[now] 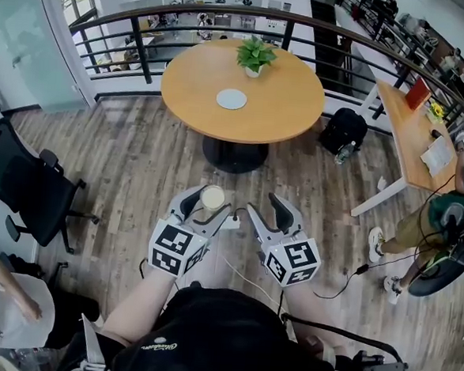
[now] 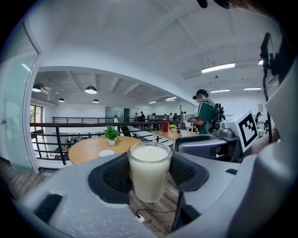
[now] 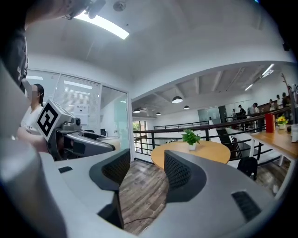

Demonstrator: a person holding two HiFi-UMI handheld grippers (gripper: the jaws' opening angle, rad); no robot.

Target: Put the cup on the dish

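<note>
1. The step in hand looked like the carry. The left gripper (image 1: 205, 205) held the cup (image 2: 149, 172) upright, its pads pressed on the glass from both sides, out over the wooden floor (image 1: 139, 158) and well short of the table (image 1: 284, 113).
2. The right gripper (image 3: 143, 175) had its jaws wide apart, with nothing between them.
3. The dish (image 1: 231, 99) lay bare near the middle of the round table, with a potted plant (image 1: 254, 55) beyond it.
4. The next move probably called for a level approach, then setting the cup down centred on the dish before letting go.
5. The cup was a clear, straight-sided glass filled almost to the rim with milky white liquid, so any tilt would likely spill it.
</note>
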